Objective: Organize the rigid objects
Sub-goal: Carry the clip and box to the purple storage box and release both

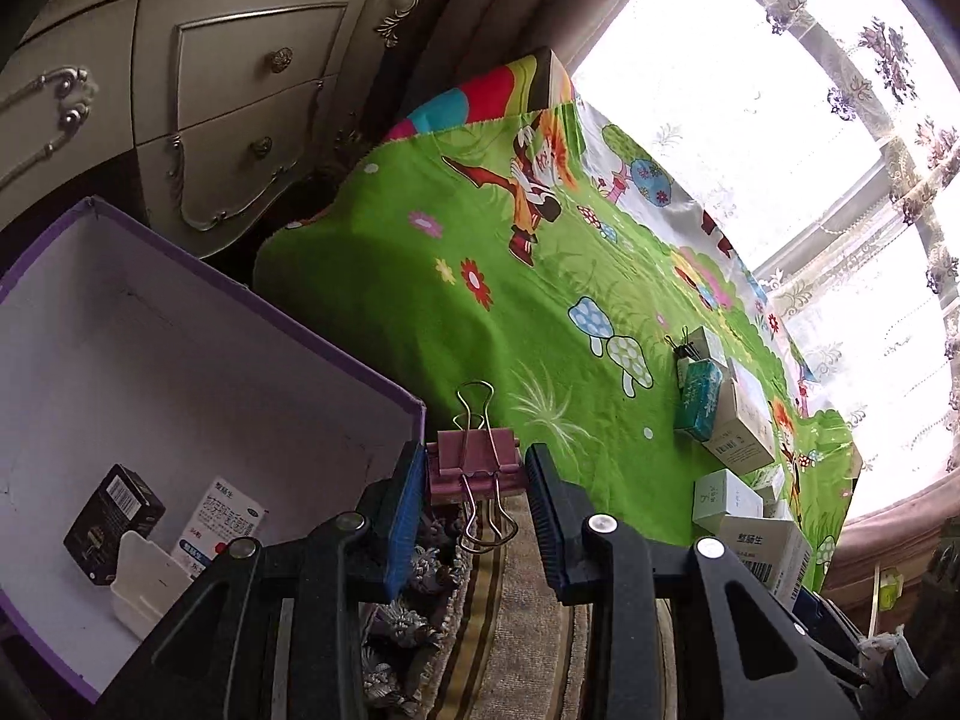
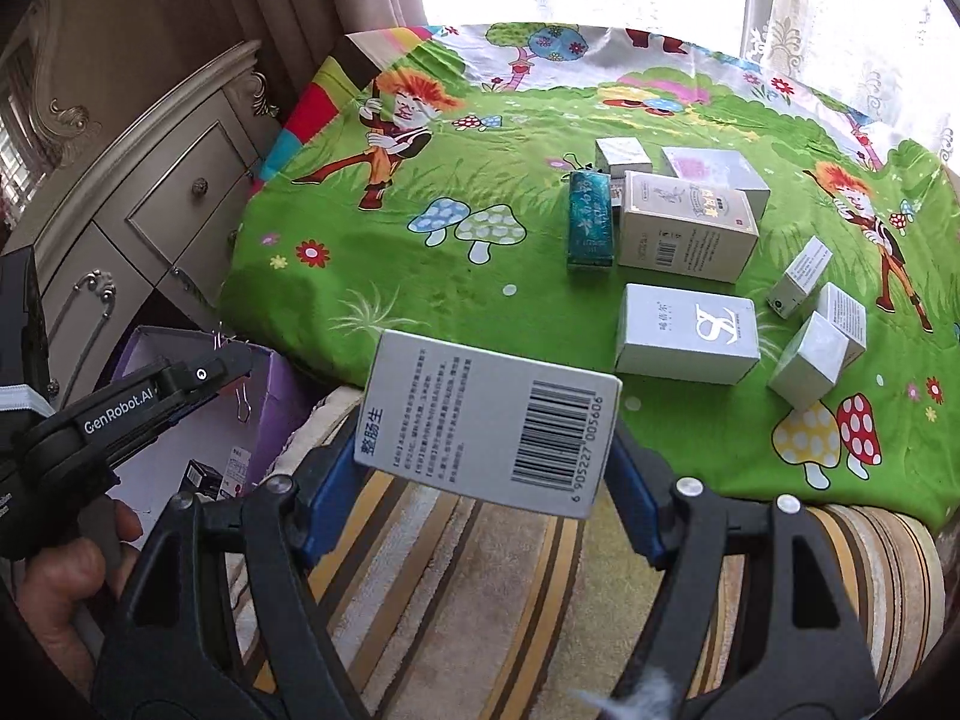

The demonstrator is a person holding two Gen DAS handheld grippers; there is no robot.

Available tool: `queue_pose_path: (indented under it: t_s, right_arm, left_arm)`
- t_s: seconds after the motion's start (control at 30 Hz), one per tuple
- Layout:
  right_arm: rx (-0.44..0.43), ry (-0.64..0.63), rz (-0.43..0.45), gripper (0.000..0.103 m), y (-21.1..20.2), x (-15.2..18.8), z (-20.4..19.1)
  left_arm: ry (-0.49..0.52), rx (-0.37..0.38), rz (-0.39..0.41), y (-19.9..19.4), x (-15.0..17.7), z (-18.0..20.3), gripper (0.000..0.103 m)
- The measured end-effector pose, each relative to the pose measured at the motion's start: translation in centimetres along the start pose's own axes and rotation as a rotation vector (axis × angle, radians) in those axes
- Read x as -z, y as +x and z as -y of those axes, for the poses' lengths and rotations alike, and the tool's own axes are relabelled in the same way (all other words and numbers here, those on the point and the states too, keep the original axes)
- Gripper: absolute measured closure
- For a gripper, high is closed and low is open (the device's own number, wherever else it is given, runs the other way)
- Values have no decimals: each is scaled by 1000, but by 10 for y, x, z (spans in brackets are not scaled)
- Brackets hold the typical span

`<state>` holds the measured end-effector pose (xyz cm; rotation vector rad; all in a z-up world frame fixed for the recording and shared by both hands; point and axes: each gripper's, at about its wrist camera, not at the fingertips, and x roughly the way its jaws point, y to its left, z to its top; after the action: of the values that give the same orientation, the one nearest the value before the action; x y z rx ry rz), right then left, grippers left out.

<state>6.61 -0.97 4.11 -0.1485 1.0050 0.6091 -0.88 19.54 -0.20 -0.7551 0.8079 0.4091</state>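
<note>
**Both grippers loaded at the surface edge**

Green cartoon cloth covers the surface. Left gripper, jaws clamped on a pink binder clip, hangs beside the purple box. Right gripper, jaws clamped on a white barcoded carton, sits above the striped rug. More cartons lie scattered on the cloth.

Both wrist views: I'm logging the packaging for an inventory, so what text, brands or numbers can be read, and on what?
"GenRobot.AI": left gripper.
"整肠生": held box, in the right gripper.
"6 905227 005606": barcode on the same box.
"整肠生": white box at the table's near edge.
"整肠生": white box in the purple bin.
Fine print on the held box and labels on the other table boxes: too small or blurred.
</note>
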Motion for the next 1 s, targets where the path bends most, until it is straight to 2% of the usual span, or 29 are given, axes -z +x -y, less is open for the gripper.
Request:
queue_pose_path:
  t_s: [0.13,0.3,0.57,0.73,0.8,0.9,1.0]
  right_arm:
    - [-85,-114,-15,26,10,-2,-45]
    - [-139,-239,-37,26,23,-1,-93]
    - [-213,-415,-90,26,43,11,-153]
    - [-258,-481,-138,25,55,18,-173]
    - [-270,-490,-150,21,57,21,-174]
    - [-277,-457,-156,14,56,20,-167]
    - [-271,-409,-158,12,54,18,-154]
  left_arm:
    - [-80,-39,40,-13,-8,-41,68]
    - [-153,-81,80,-28,-11,-82,68]
    - [-230,-118,93,-34,-5,-119,68]
    - [-273,-139,81,-31,-4,-130,67]
    - [-279,-138,68,-28,-3,-132,67]
    - [-280,-147,64,-28,-1,-130,62]
    - [-271,-147,60,-27,-1,-125,59]
